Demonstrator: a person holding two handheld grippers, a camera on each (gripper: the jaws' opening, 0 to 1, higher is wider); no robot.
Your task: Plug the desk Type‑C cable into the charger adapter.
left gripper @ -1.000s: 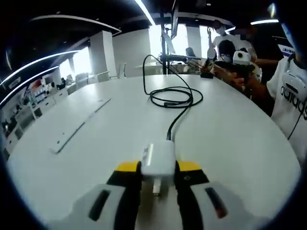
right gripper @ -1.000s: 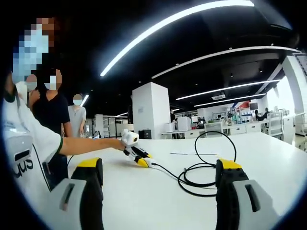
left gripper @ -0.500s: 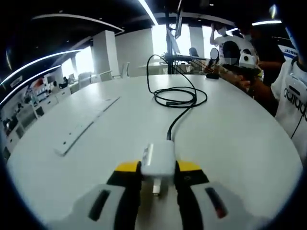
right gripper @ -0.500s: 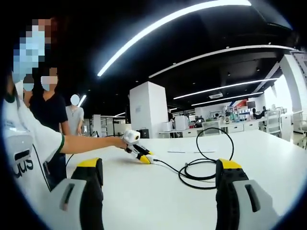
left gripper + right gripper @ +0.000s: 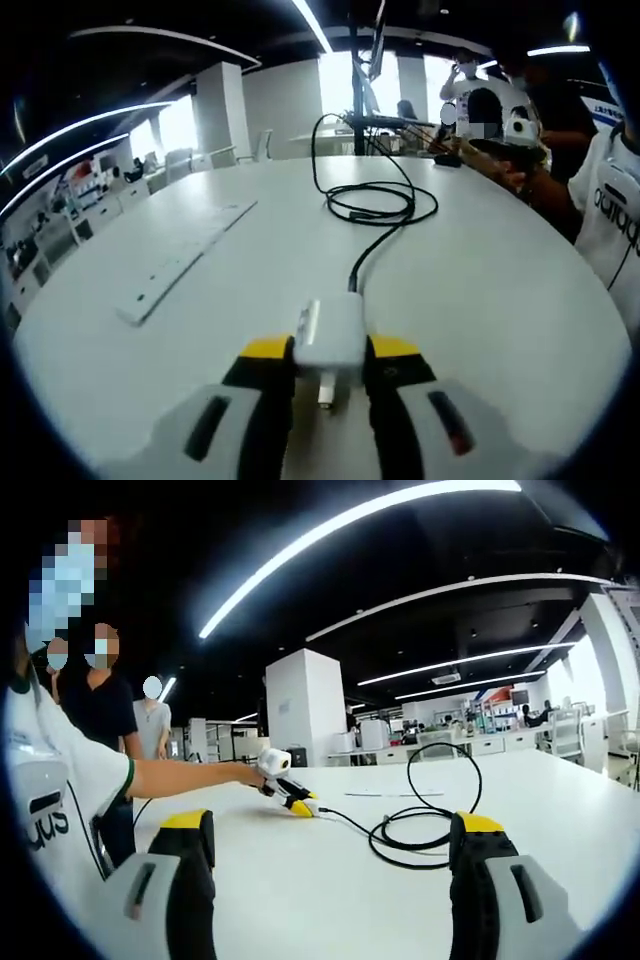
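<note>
A white charger adapter (image 5: 328, 338) sits clamped between the yellow-tipped jaws of my left gripper (image 5: 328, 350), low over the white table (image 5: 480, 300). The black Type-C cable (image 5: 372, 244) meets the adapter's far face, then runs away into a loose coil (image 5: 380, 206). In the right gripper view, the left gripper (image 5: 284, 792) is held by a person's hand, and the cable (image 5: 350, 824) trails from it to the coil (image 5: 418, 832). My right gripper (image 5: 330, 852) hangs above the table with its jaws wide apart and nothing between them; from the left gripper view the right gripper (image 5: 517, 128) is at the far right.
A long white power strip (image 5: 185, 260) lies on the table's left side. People (image 5: 105, 710) stand beside the table's edge, and the holder's white shirt (image 5: 612, 215) is at the right. Desks and chairs (image 5: 225, 155) fill the room behind.
Both views have drifted slightly with the hands. The adapter stays clamped in the left gripper, the cable stays attached, and the right gripper stays open.
</note>
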